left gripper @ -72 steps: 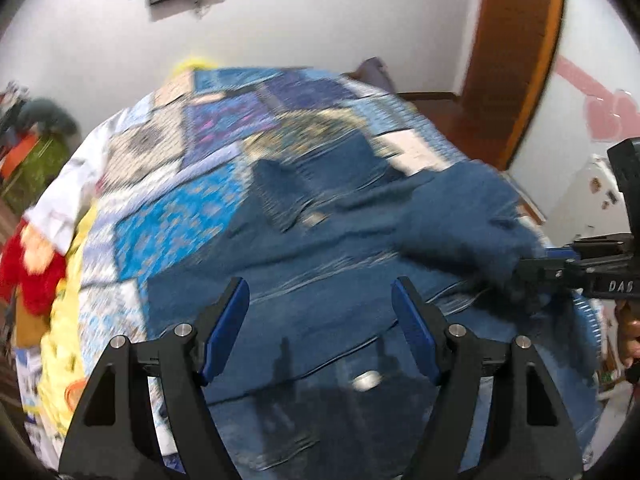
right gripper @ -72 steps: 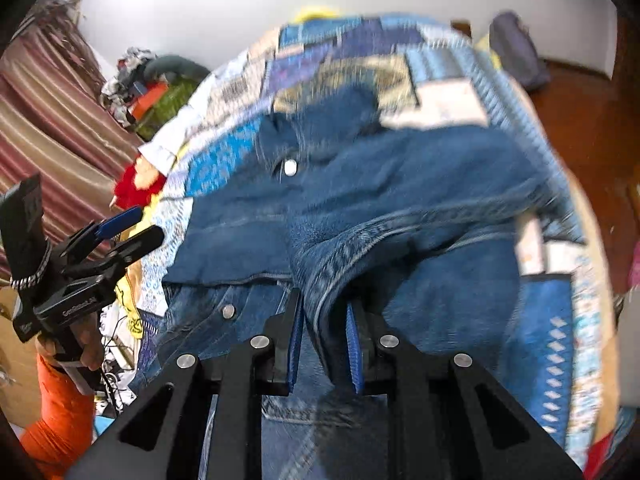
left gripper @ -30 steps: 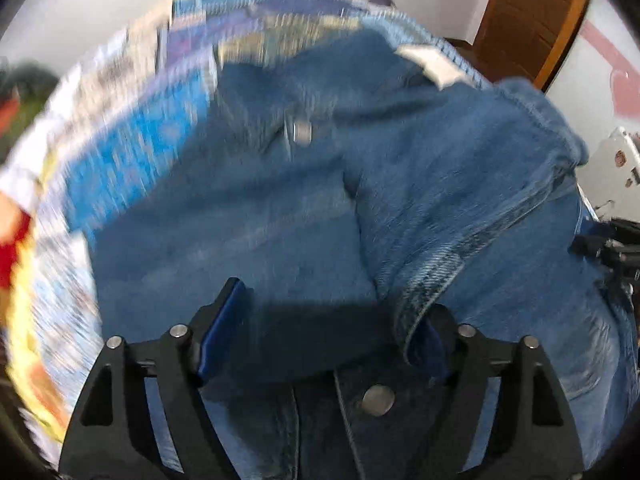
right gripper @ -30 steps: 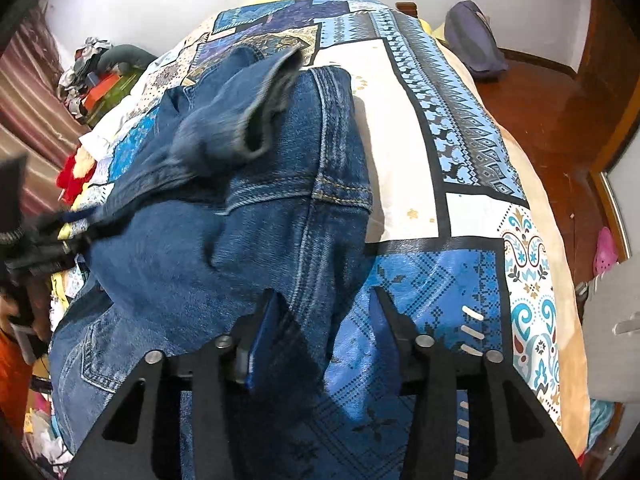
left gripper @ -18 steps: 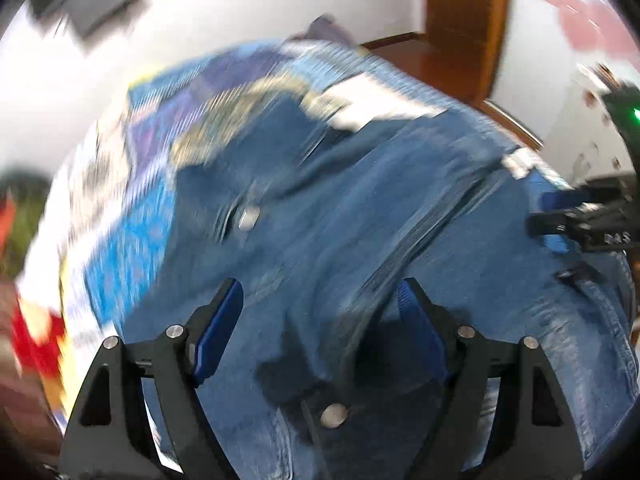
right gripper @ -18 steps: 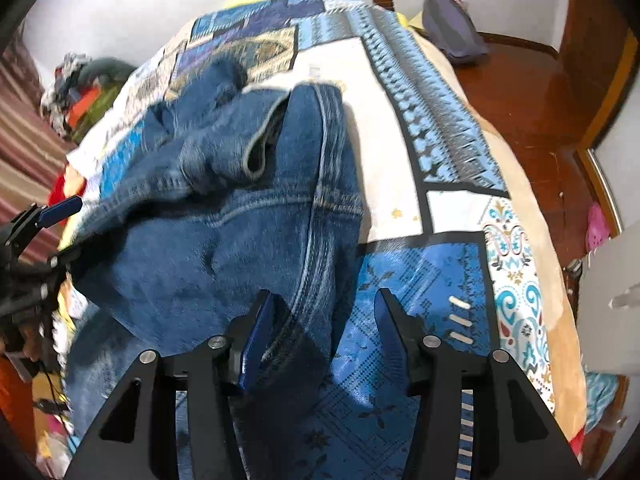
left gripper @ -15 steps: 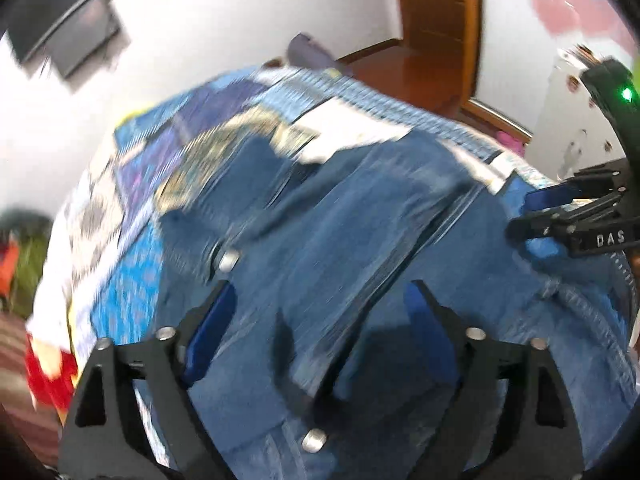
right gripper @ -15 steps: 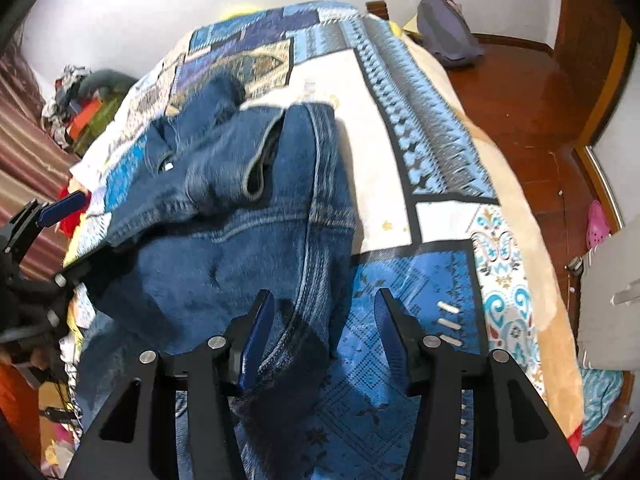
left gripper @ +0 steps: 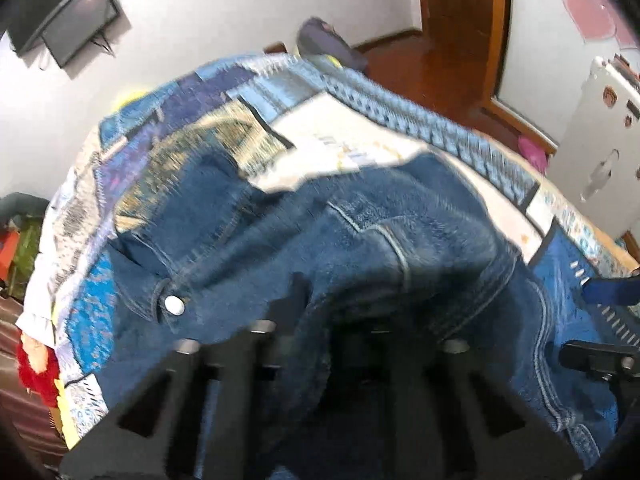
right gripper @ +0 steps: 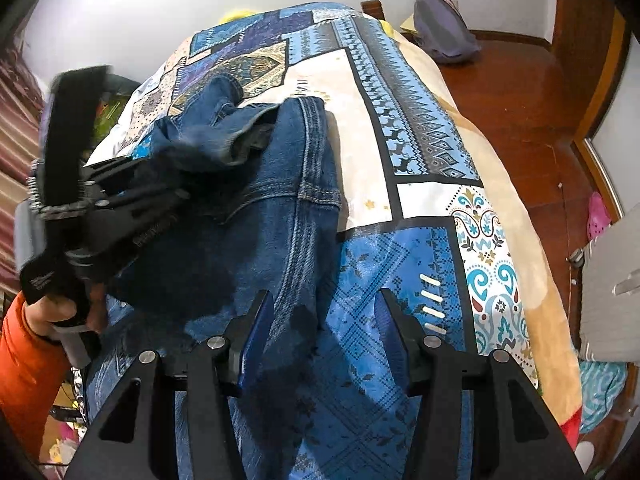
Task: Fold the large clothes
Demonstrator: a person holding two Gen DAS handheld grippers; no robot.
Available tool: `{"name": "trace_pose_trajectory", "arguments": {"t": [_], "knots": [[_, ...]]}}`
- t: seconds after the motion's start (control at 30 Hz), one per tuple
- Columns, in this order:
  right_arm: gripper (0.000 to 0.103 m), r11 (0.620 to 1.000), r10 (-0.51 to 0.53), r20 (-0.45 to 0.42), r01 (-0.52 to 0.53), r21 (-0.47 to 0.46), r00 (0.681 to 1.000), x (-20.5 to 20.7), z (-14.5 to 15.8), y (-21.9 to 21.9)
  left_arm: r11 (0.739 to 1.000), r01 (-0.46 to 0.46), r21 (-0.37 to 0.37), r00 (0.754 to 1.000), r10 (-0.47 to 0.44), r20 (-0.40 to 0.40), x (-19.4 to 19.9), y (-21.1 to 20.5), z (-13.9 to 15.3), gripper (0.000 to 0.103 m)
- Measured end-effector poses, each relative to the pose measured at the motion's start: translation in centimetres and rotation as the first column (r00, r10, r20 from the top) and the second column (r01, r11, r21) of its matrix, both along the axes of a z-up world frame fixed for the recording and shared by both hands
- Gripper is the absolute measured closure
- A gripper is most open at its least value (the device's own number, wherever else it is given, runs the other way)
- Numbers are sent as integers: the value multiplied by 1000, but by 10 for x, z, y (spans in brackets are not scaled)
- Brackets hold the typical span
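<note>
A blue denim jacket point(left gripper: 420, 220) lies partly folded on a patchwork quilt point(right gripper: 420, 160), one sleeve doubled over its middle. In the left wrist view my left gripper point(left gripper: 320, 312) has its jaws closing, nearly together, with a bunched fold of denim pinched between them. The right wrist view shows that same gripper point(right gripper: 176, 196) at the left, held by a hand in an orange sleeve point(right gripper: 24, 360) and lifting the cloth. My right gripper point(right gripper: 324, 320) stands open above the jacket's point(right gripper: 248, 240) stitched right edge, its pads not pressing on it. It also shows at the right edge as the right gripper point(left gripper: 592, 324).
The bed drops off to a wooden floor on the right, where a purple bag point(right gripper: 440, 28) and a pink shoe point(right gripper: 598, 216) lie. A white cabinet point(left gripper: 600, 152) stands beside the bed. Piled clothes point(left gripper: 24, 248) sit at the far left, a screen point(left gripper: 76, 28) on the wall.
My left gripper's jaws went from wide open to nearly together on a fold of denim, and the hand swung across the jacket. The right gripper barely shifted and stayed open.
</note>
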State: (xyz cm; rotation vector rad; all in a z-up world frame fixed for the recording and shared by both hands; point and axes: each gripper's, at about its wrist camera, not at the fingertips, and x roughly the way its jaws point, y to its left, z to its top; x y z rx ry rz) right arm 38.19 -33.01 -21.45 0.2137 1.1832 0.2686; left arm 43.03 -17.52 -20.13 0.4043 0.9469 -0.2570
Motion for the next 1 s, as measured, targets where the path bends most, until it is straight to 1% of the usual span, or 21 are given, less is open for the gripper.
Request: {"name": "trace_pose_trajectory", "arguments": {"t": [0.03, 0.07, 0.17, 0.27, 0.3, 0.37, 0.43, 0.5, 0.57, 0.6, 0.67, 0.7, 0.8, 0.83, 0.9, 0.97, 1.0], "knots": [[54, 1000, -3, -2, 3, 4, 1000, 2, 0, -1, 999, -9, -37, 1000, 10, 30, -2, 8, 13, 95], [54, 1000, -6, -3, 6, 8, 1000, 4, 0, -1, 998, -17, -57, 999, 19, 45, -3, 12, 21, 96], [54, 1000, 1, 14, -1, 4, 1000, 12, 5, 2, 992, -39, -124, 991, 54, 122, -7, 39, 60, 96], [54, 1000, 11, 39, -10, -16, 999, 22, 13, 9, 981, -80, -178, 969, 119, 217, -15, 81, 106, 96], [54, 1000, 14, 48, -13, -19, 999, 26, 17, 11, 976, -96, -196, 963, 141, 231, -17, 94, 115, 96], [54, 1000, 20, 62, -18, -20, 998, 32, 21, 17, 957, -141, -254, 945, 207, 254, -25, 127, 133, 96], [53, 999, 24, 73, -22, -24, 997, 35, 22, 23, 935, -194, -296, 931, 271, 245, -36, 164, 136, 96], [53, 999, 29, 64, -27, -35, 998, 39, 17, 30, 929, -230, -289, 924, 302, 235, -45, 185, 127, 96], [52, 999, 32, 20, -31, -38, 999, 43, 1, 38, 923, -276, -267, 923, 333, 195, -53, 209, 106, 96], [51, 999, 32, -5, -32, -27, 999, 44, -7, 40, 920, -292, -261, 925, 342, 168, -57, 218, 96, 96], [41, 1000, 12, -39, -13, -17, 999, 44, -20, 42, 914, -322, -248, 929, 355, 102, -63, 237, 70, 95], [37, 1000, 0, -37, -1, -13, 999, 44, -23, 42, 911, -338, -237, 931, 361, 59, -67, 247, 52, 94], [35, 1000, -7, -27, 7, -10, 1000, 41, -23, 42, 902, -364, -233, 930, 365, -41, -80, 265, 15, 90], [35, 1000, -9, -31, 9, -10, 999, 41, -23, 42, 896, -374, -239, 927, 364, -86, -83, 272, 1, 87], [35, 1000, -16, -42, 15, -14, 999, 41, -22, 42, 880, -385, -277, 921, 346, -180, -88, 283, -24, 86], [35, 1000, -17, -51, 16, -27, 999, 42, -22, 44, 864, -391, -316, 914, 326, -242, -92, 288, -40, 84], [35, 999, -18, -53, 16, -34, 998, 43, -22, 45, 860, -391, -327, 913, 317, -258, -93, 290, -45, 84]]}}
